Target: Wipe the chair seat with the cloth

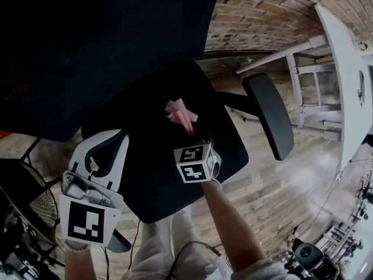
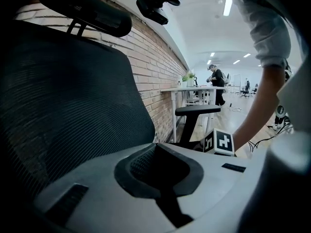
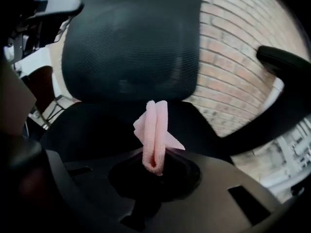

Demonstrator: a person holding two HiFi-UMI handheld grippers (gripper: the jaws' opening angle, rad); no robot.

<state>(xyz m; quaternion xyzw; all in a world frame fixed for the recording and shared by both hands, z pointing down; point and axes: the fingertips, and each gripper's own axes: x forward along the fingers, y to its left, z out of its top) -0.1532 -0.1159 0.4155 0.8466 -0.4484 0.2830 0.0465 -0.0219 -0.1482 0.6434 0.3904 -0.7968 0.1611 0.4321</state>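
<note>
1. While we hold both tools low in the frame, our left gripper [image 1: 100,143], lower left, has its jaws together on nothing.
2. Our right gripper [image 1: 190,130] pinches the pink cloth [image 1: 179,112] at centre frame, over the chair seat [image 1: 148,177].
3. Backrest [image 1: 87,39] fills the upper left.

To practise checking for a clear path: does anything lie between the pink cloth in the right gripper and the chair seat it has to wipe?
Nothing visible does. The right gripper pinches the cloth over the bare black seat. The left gripper is off at the seat's left side, not under the cloth.
</note>
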